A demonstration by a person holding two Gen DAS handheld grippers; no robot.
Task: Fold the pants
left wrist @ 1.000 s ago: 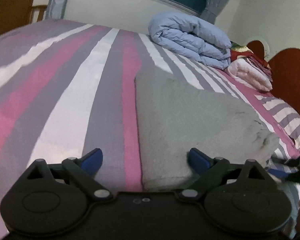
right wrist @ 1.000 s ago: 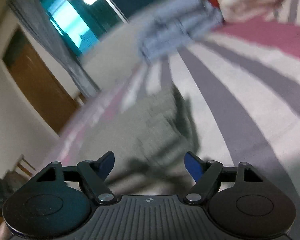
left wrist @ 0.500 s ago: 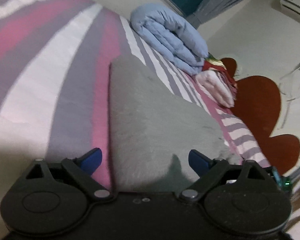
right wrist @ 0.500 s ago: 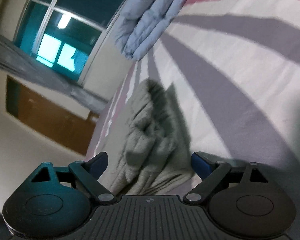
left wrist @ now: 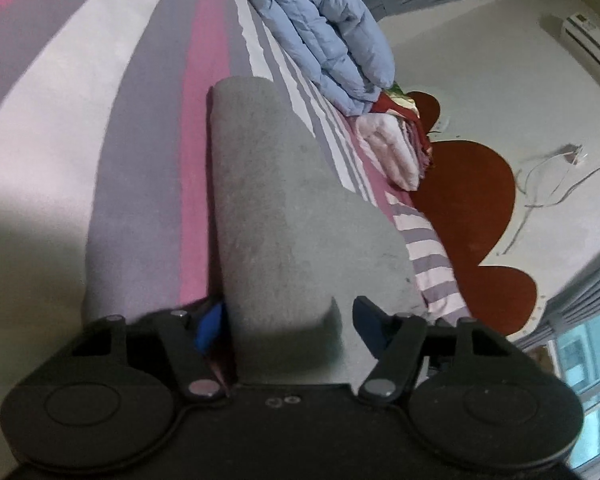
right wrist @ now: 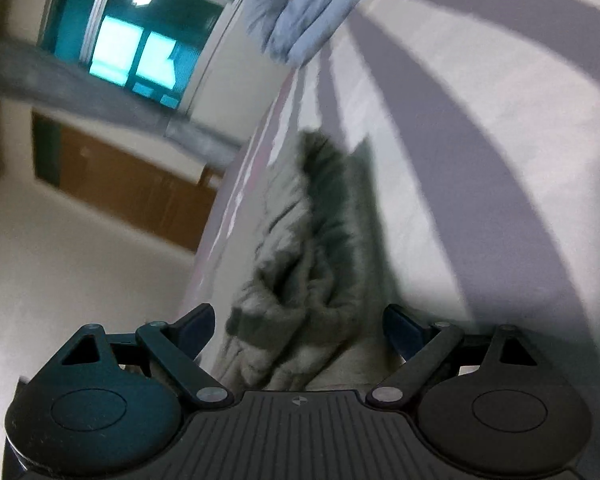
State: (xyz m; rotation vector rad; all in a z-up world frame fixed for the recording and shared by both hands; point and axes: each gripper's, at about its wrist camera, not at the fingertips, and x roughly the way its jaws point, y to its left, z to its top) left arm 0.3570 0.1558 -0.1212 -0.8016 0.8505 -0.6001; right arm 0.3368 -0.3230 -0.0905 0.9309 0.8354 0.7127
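Note:
The grey fleece pants lie folded lengthwise on the striped bed, running away from my left gripper. Its jaws are open and the near end of the pants lies between them. In the right wrist view the bunched waist end of the pants sits between the open jaws of my right gripper. The fabric there is crumpled and ribbed. I cannot tell whether either gripper's pads touch the cloth.
A folded light-blue duvet and a pink folded blanket lie at the far end of the bed. A red-brown headboard stands to the right. The pink, grey and white striped sheet spreads left. A window and wooden door are behind.
Both grippers have come down and forward onto the pants, so the fabric now lies between their jaws. The left jaws have narrowed somewhat. Both views have tilted.

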